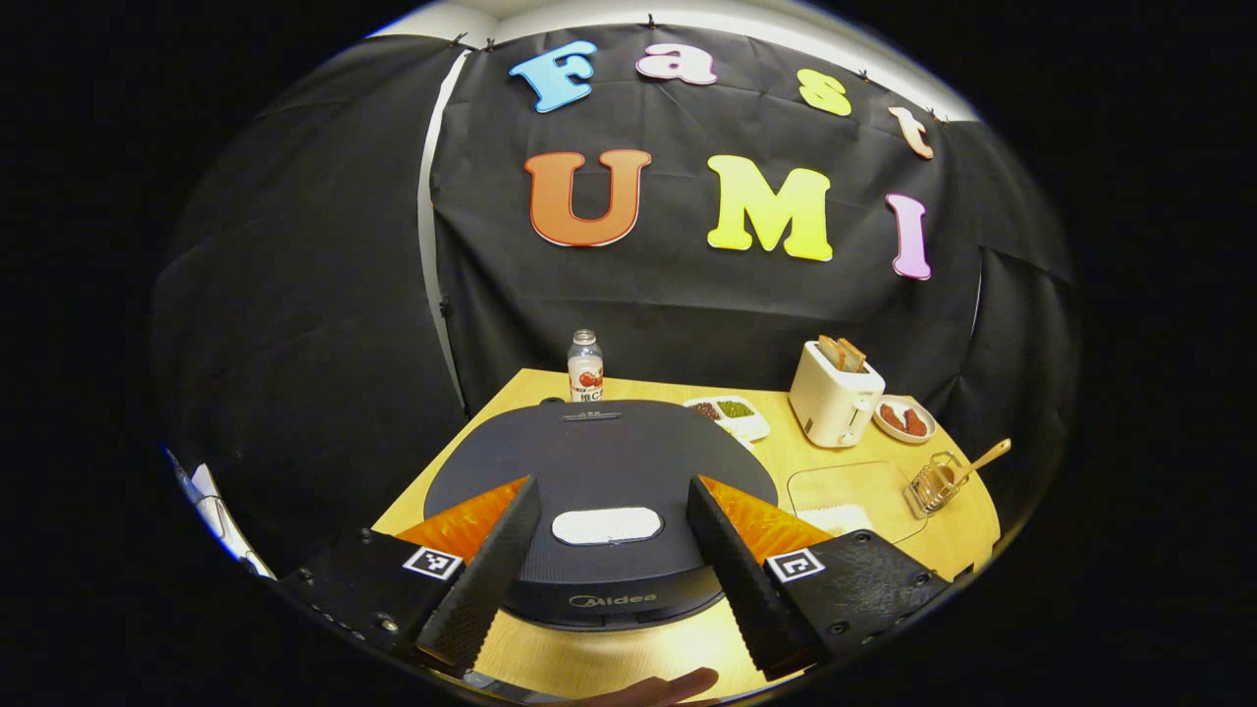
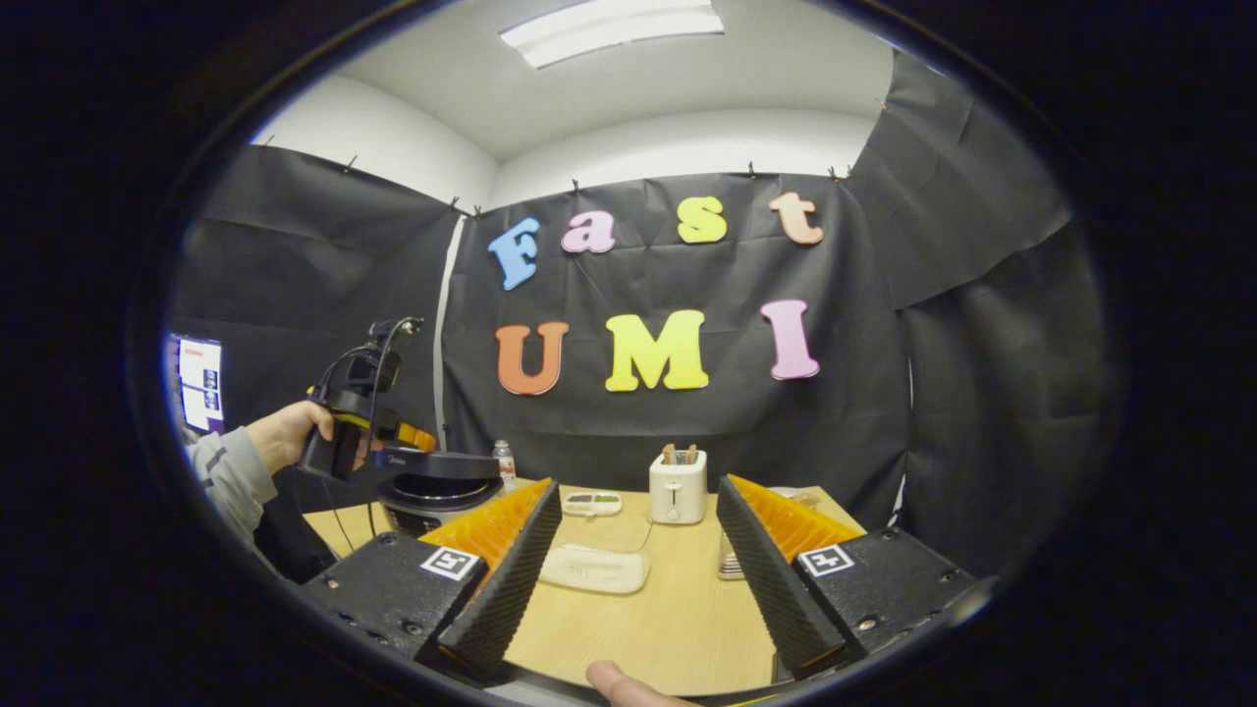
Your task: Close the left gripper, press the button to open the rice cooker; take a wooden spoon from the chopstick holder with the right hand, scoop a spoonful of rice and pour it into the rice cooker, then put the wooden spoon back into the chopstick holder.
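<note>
The dark rice cooker (image 1: 599,462) sits shut on the wooden table, its white oval button (image 1: 606,525) facing me on the lid's front. My left gripper (image 1: 611,483) hovers open just above the lid, one finger on each side of the button, touching nothing. The wooden spoon (image 1: 982,462) leans in the wire chopstick holder (image 1: 931,486) at the right. A clear container of rice (image 1: 847,503) lies beside the holder. My right gripper (image 2: 638,491) is open and holds nothing above the table's near edge. The rice container (image 2: 594,570) lies ahead of it. A hand holds the left gripper (image 2: 354,422) over the cooker (image 2: 437,491).
A white toaster (image 1: 835,398) with bread, a small plate of red food (image 1: 903,420), a white two-part dish of beans (image 1: 729,412) and a bottle (image 1: 585,366) stand along the table's far side. The chopstick holder (image 2: 729,562) is partly hidden behind my right finger.
</note>
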Demonstrator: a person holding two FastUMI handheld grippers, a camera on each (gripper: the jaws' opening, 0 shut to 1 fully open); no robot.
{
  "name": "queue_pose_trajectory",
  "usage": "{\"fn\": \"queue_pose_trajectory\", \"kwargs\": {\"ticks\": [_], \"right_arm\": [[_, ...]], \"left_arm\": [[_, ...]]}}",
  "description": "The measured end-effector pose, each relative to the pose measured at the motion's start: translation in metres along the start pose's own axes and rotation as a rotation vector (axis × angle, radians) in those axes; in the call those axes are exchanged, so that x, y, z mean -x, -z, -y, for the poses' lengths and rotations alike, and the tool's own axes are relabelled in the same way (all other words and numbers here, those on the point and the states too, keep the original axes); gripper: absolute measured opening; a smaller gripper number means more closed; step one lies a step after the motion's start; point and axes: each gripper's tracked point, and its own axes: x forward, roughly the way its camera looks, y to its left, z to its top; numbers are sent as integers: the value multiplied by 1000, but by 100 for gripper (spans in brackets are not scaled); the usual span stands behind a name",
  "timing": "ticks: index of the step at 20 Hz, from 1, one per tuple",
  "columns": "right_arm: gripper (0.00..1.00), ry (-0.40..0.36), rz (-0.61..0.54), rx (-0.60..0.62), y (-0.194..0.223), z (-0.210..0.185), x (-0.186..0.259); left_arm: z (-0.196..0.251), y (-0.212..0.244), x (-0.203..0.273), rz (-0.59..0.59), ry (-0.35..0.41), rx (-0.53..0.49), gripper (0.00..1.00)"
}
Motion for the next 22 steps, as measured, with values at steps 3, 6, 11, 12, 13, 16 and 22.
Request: {"fn": "queue_pose_trajectory", "kwargs": {"ticks": [3, 6, 11, 12, 13, 16, 22], "right_arm": [[100, 2, -3, 0, 1, -2, 3], [100, -1, -7, -2, 2, -3, 2], [100, -20, -44, -14, 13, -13, 0], [100, -20, -45, -13, 13, -13, 0], [100, -19, -46, -10, 13, -13, 0], [96, -19, -46, -7, 14, -15, -1], [96, -12, -52, 0, 19, -16, -5]], "left_arm": [[2, 18, -1, -56, -1, 17, 97], [4, 37, -2, -123, -11, 34, 98], [3, 47, 11, -170, -46, 27, 98], [4, 48, 11, -173, -50, 33, 98], [5, 50, 12, -176, -53, 37, 98], [6, 53, 14, -155, -55, 34, 98], [3, 51, 12, 24, -54, 22, 98]]}}
